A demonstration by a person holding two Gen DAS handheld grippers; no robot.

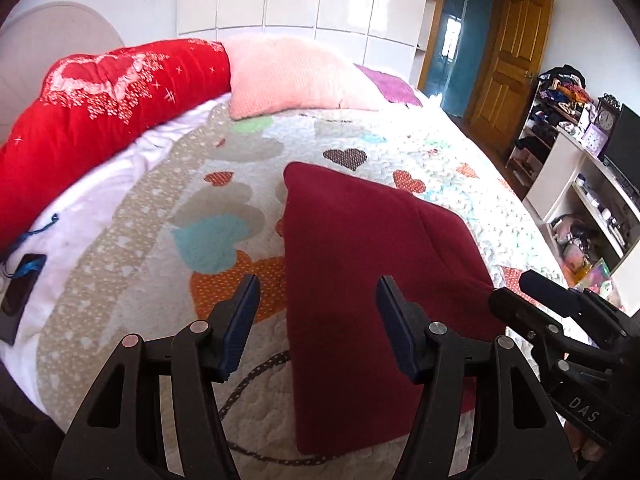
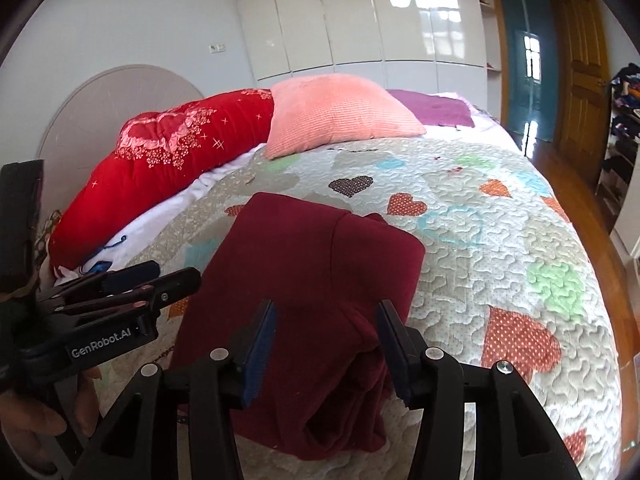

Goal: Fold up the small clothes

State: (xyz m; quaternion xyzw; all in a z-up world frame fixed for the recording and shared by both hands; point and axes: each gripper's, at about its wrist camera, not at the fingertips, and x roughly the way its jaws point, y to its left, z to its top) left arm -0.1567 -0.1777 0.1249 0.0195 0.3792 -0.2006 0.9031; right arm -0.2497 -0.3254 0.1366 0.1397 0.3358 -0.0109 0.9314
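Left wrist view looks down over a bed covered by a pale quilted bedspread (image 1: 168,208) printed with coloured hearts. On it lies a dark maroon fleece garment (image 1: 360,248), folded into a long panel with a straight left edge and a second layer showing along its right side. The left gripper (image 1: 316,300) hangs above the garment's near half with its 2 blue-padded jaws standing apart and nothing between them; the garment's left edge runs under the gap. At the right of this view the right gripper (image 1: 516,292) reaches in beside the garment's near right corner, where the cloth is drawn to a point against its tip; whether the cloth is pinched there cannot be told from this angle.

Right wrist view shows the same maroon garment (image 2: 304,264) from the other side, its near right edge bunched in thick rolled folds. The right gripper (image 2: 326,328) sits with its jaws apart over those folds, and the pads do not press on the fabric. The left gripper (image 2: 160,276) enters from the left, held in a person's hand (image 2: 44,412).

Along the head of the bed lie a long red quilted bolster (image 1: 100,108) with white embroidery, a pink fluffy square cushion (image 1: 288,76) and a folded purple cloth (image 1: 392,86). A dark phone (image 1: 20,296) rests on the white sheet (image 1: 92,200) at the left.
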